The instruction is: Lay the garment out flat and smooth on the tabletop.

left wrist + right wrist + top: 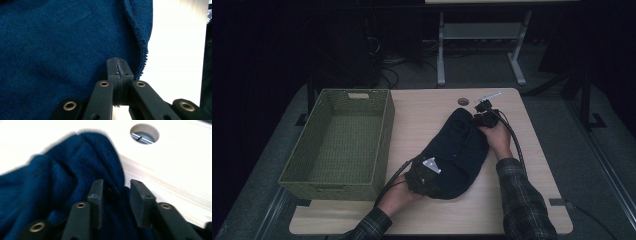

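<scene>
While clamped — sweater (457, 152) lengthwise near-left to far-right.

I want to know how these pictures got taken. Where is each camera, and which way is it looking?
High view: above the person's side, looking forward and down at the table, green basket and dark blue knitted cloth; both forearms show.
Left gripper view: rides the left gripper, looking along its jaws, shut on the cloth's edge.
Right gripper view: rides the right gripper, jaws apart with cloth between, facing the table's round hole.
All three share the cloth and tabletop.
</scene>
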Tool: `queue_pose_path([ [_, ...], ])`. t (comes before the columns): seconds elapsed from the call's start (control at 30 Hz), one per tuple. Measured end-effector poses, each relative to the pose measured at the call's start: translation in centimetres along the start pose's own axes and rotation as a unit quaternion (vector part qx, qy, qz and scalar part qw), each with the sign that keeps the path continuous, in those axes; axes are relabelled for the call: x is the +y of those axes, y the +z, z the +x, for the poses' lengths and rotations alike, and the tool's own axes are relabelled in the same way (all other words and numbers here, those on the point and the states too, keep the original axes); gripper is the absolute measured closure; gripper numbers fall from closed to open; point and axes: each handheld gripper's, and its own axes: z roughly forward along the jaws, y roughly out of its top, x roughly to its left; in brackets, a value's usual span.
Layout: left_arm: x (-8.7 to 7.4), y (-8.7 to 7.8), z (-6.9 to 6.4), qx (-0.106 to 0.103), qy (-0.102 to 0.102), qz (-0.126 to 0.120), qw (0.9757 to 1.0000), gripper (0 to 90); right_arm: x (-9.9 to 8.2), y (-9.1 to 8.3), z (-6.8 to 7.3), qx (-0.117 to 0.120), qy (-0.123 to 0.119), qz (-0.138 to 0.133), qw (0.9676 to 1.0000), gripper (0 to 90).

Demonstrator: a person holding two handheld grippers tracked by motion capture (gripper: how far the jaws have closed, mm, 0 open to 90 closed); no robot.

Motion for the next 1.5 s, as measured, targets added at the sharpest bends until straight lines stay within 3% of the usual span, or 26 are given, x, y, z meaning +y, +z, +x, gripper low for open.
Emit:
queue_pose_path([
  [0.07, 0.0, 0.0, 0.0, 0.0, 0.0, 0.0, 1.0, 90.0, 0.2, -1.1, -0.3, 0.005, 0.008, -0.01, 0.9999, 54.4],
  [0.2, 0.0, 0.0, -0.1, 0.003, 0.001, 0.001, 1.0, 90.0, 0.2, -2.9, -0.4, 0.009, 0.015, -0.015, 0.9997, 50.1],
  [0.23, 0.0, 0.0, -0.1, 0.003, 0.001, 0.001, 1.0, 90.0, 0.2, -3.3, -0.3, 0.004, 0.014, -0.012, 0.9998, 45.5],
  [0.3, 0.0, 0.0, 0.0, 0.002, 0.001, 0.002, 1.0, 90.0, 0.0, -4.3, 0.2, -0.005, 0.009, -0.019, 0.9998, 44.7],
  [0.43, 0.0, 0.1, -0.3, 0.01, 0.004, 0.0, 0.9999, 90.0, -0.7, -6.0, 0.9, -0.007, 0.004, -0.032, 0.9995, 51.8],
  [0.9, 0.1, 0.0, -0.2, 0.011, 0.007, 0.001, 0.9999, 90.0, -5.2, -10.6, 4.0, 0.041, -0.019, -0.035, 0.9984, 83.8],
  [1.23, 0.0, 0.0, -0.2, 0.009, 0.006, 0.003, 0.9999, 90.0, -8.8, -11.8, 6.8, 0.073, -0.048, -0.045, 0.9952, 89.8],
  [1.3, 0.0, 0.0, -0.2, 0.01, 0.007, 0.002, 0.9999, 90.0, -9.7, -11.7, 7.3, 0.084, -0.047, -0.043, 0.9944, 89.8],
  [1.5, 0.0, 0.0, -0.2, 0.01, 0.007, 0.003, 0.9999, 90.0, -12.0, -10.3, 8.2, 0.079, -0.053, -0.021, 0.9952, 89.9],
])
